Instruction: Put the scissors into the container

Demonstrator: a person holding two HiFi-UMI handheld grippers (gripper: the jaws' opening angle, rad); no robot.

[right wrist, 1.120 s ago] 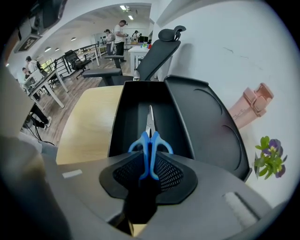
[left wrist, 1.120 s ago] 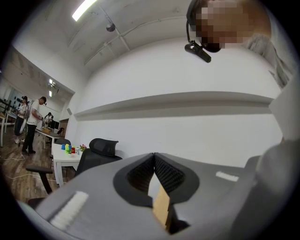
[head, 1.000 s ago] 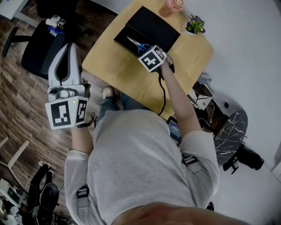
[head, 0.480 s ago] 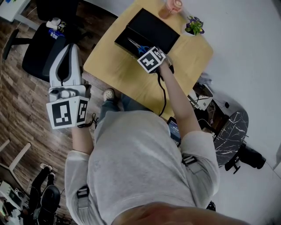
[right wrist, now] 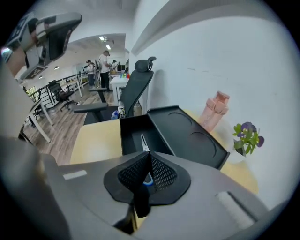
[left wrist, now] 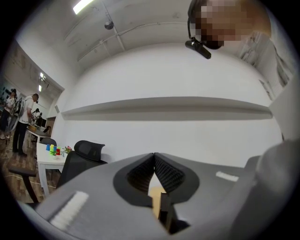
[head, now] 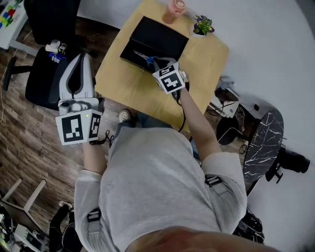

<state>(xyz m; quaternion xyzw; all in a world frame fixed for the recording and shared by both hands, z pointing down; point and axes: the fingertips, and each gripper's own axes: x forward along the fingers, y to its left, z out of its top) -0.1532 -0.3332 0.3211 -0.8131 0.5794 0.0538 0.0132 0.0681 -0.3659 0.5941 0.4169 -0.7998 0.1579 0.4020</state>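
At the left, the left gripper (head: 83,56) is held upright over the wooden floor (head: 29,142), just beside a black office chair (head: 42,74) and off the worktop's left edge. Its fingers (left wrist: 140,173) are closed tip against tip, with nothing between them, and they face a bare white wall.

To the right lies the light wooden worktop (head: 123,78). On its far part sits the container (head: 162,34), a black box lying open, its tray on the left and its lid folded out flat to the right. The scissors (head: 142,56) are in the tray, along its near right side. Their blades point to the far left and their blue handle is turned towards the right gripper (head: 157,63).

That gripper reaches in from the near side. Its fingers (right wrist: 161,173) are closed at the tips on the scissors' handle end. Blue shows in the gap behind the tips, and the blades run on past them into the tray.

At the worktop's far edge a pink bottle (head: 172,9) stands just beyond the container. A small potted plant (head: 202,24) stands to its right.
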